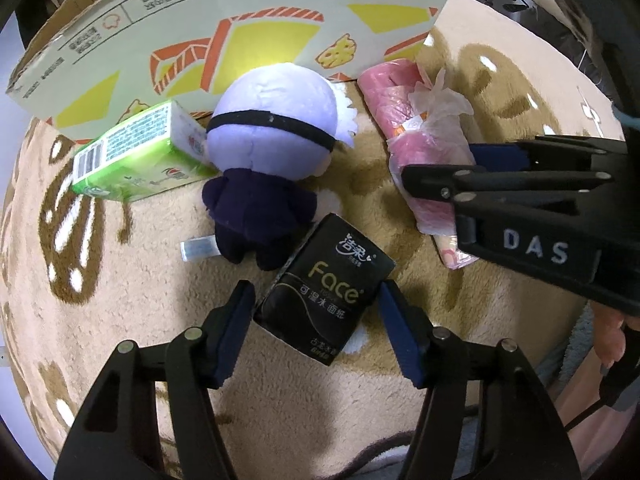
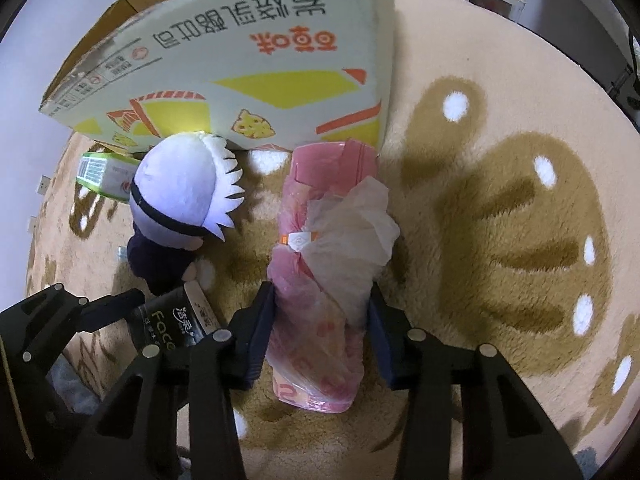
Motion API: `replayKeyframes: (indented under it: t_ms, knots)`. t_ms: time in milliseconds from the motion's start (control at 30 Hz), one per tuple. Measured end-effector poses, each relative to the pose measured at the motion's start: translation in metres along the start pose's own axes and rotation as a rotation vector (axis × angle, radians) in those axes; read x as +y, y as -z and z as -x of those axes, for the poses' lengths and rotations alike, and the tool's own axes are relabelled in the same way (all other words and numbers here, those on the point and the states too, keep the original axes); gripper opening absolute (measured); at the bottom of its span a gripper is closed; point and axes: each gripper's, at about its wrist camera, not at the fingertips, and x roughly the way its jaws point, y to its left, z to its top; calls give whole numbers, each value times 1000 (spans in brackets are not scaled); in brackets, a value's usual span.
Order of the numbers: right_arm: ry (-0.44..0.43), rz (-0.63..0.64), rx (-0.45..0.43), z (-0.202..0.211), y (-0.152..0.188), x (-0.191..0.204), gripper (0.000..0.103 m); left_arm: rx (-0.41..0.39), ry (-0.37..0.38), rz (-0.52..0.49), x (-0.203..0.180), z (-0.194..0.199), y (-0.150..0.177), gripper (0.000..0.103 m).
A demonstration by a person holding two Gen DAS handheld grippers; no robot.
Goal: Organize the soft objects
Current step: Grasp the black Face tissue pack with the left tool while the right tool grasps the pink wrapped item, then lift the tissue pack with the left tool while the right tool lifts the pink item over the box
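A black tissue pack marked "Face" lies on the rug between the open fingers of my left gripper, with gaps on both sides. A plush doll with a pale head and dark body lies face down just beyond it. A green tissue pack lies to the doll's left. My right gripper straddles a pink bagged roll with a white plastic tuft, its jaws open at the bag's sides. The right gripper also shows in the left wrist view over the pink roll.
A large printed cardboard box stands behind the objects, open at the top; it also shows in the right wrist view. Everything rests on a beige rug with brown paw prints. Room furniture shows at the far right edge.
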Motion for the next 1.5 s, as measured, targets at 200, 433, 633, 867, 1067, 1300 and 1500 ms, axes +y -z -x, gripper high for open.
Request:
replayKeyframes:
  t_ms: [200, 433, 633, 867, 1067, 1300, 1500]
  knots:
    - [-50, -8, -54, 19, 8, -2, 19, -17, -26, 19, 5, 12, 6, 61]
    - [-57, 11, -87, 34, 12, -4, 16, -88, -25, 42, 20, 38, 18, 60]
    - [-67, 26, -126, 57, 15, -3, 16, -178, -52, 56, 30, 68, 28, 60]
    - [-78, 39, -191, 77, 21, 5, 16, -263, -59, 106, 44, 95, 33, 59]
    - [-101, 54, -272, 96, 25, 7, 16, -387, -93, 125, 37, 114, 26, 58]
    - [-112, 79, -421, 123, 29, 16, 16, -574, -145, 160, 37, 145, 31, 58]
    - [-79, 99, -538, 145, 34, 22, 16, -647, -182, 176, 43, 160, 31, 58]
